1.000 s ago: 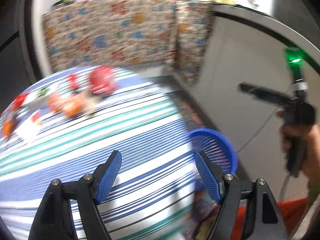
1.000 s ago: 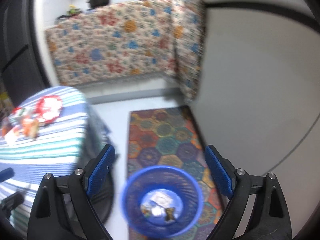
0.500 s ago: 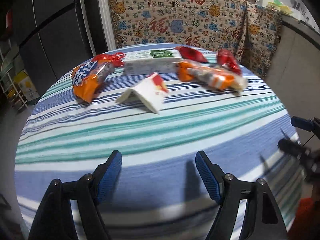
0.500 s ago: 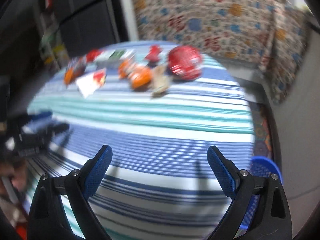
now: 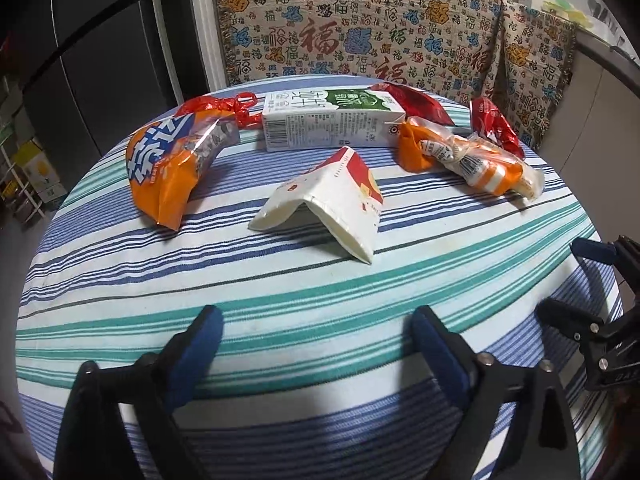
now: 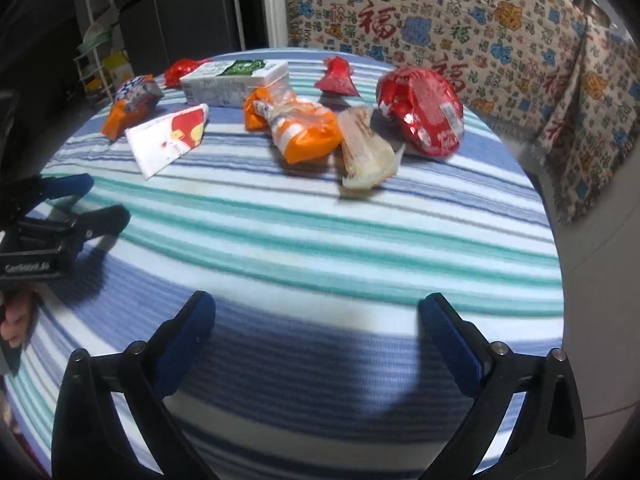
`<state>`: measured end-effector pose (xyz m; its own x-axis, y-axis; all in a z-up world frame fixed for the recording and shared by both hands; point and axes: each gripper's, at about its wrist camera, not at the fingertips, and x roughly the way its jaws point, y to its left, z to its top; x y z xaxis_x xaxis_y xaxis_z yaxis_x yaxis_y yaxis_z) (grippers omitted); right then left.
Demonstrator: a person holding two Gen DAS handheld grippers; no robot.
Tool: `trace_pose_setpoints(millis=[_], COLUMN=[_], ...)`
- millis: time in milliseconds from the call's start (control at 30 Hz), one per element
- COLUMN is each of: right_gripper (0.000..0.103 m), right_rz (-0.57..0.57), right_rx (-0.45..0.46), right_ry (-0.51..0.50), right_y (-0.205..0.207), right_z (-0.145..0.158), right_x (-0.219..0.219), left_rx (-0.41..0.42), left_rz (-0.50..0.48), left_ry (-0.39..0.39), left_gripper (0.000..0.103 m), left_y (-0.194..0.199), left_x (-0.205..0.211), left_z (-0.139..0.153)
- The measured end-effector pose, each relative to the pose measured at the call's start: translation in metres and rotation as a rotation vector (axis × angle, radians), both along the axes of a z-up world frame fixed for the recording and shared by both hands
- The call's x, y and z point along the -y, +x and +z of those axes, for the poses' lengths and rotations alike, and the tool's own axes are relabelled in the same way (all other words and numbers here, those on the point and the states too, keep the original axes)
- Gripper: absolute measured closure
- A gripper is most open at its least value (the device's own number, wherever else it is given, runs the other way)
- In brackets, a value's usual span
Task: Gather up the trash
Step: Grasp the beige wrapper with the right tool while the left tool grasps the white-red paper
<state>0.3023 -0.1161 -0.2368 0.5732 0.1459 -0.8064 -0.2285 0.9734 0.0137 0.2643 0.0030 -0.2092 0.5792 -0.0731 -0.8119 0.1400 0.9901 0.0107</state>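
Note:
Trash lies across the far half of a round striped table (image 5: 320, 292): an orange chip bag (image 5: 172, 164), a milk carton (image 5: 332, 120), a folded white-and-red packet (image 5: 332, 204), an orange-and-white wrapper (image 5: 468, 156) and red wrappers (image 5: 494, 126). The right wrist view adds a round red packet (image 6: 420, 112) and a beige wrapper (image 6: 366, 148). My left gripper (image 5: 316, 320) hovers over the near stripes, jaws opening, nothing between them. My right gripper (image 6: 316, 304) hangs over the near edge further right, jaws also opening and empty.
A patterned cloth (image 5: 360, 28) hangs behind the table. Dark cabinet doors (image 5: 100, 40) and a wire rack (image 6: 96, 60) stand to the left. The table's right edge (image 6: 556, 240) drops to pale floor. A hand (image 6: 16, 316) holds the left gripper (image 6: 80, 200).
Both views swung from the floor and the blue basket onto the table and closed in on the trash. The basket has left view. Left jaws stand wider than half a second ago.

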Motion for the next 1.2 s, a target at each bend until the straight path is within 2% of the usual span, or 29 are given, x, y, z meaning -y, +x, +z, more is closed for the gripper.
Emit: trace_pose_setpoints(millis=[300, 400, 533, 600, 700, 867, 967, 1033, 1100, 1133, 1167, 1200], right_gripper=[0.0, 0.0, 0.0, 0.0, 0.0, 0.001, 0.005, 0.01, 0.013, 0.02, 0.026, 0.028], right_rz=[0.018, 0.018, 0.017, 0.017, 0.017, 0.013, 0.004, -0.015, -0.04, -0.043, -0.04, -0.029], right_rx=[-0.001, -0.001, -0.001, -0.001, -0.001, 0.001, -0.008, -0.008, 0.011, 0.022, 0.033, 0.052], right_ry=[0.002, 0.001, 0.001, 0.001, 0.001, 0.025, 0.066, 0.1, 0.12, 0.114, 0.108, 0.105], right_y=[0.025, 0.026, 0.027, 0.027, 0.027, 0.028, 0.031, 0.034, 0.041, 0.045, 0.047, 0.051], right_z=[0.002, 0.002, 0.002, 0.002, 0.002, 0.003, 0.006, 0.01, 0.016, 0.018, 0.02, 0.024], right_x=[0.005, 0.006, 0.007, 0.007, 0.006, 0.012, 0.025, 0.035, 0.048, 0.049, 0.049, 0.048], left_rx=[-0.006, -0.017, 0.025, 0.048, 0.046, 0.031, 0.031, 0.051, 0.058, 0.078, 0.091, 0.093], left_rz=[-0.003, -0.033, -0.061, -0.063, -0.087, -0.149, -0.179, -0.204, -0.221, -0.214, -0.22, -0.221], left_ry=[0.001, -0.001, -0.08, -0.085, -0.072, 0.027, 0.031, 0.016, 0.029, 0.061, 0.061, 0.046], left_gripper=[0.0, 0.0, 0.0, 0.0, 0.0, 0.0, 0.002, 0.009, 0.047, 0.05, 0.057, 0.063], left_y=[0.003, 0.005, 0.012, 0.019, 0.035, 0.065, 0.07, 0.065, 0.062, 0.059, 0.056, 0.053], left_x=[-0.001, -0.001, -0.012, -0.012, -0.008, 0.003, 0.003, 0.002, 0.005, 0.007, 0.007, 0.005], left_z=[0.0, 0.0, 0.02, 0.029, 0.031, 0.014, 0.009, 0.01, 0.01, 0.01, 0.01, 0.011])
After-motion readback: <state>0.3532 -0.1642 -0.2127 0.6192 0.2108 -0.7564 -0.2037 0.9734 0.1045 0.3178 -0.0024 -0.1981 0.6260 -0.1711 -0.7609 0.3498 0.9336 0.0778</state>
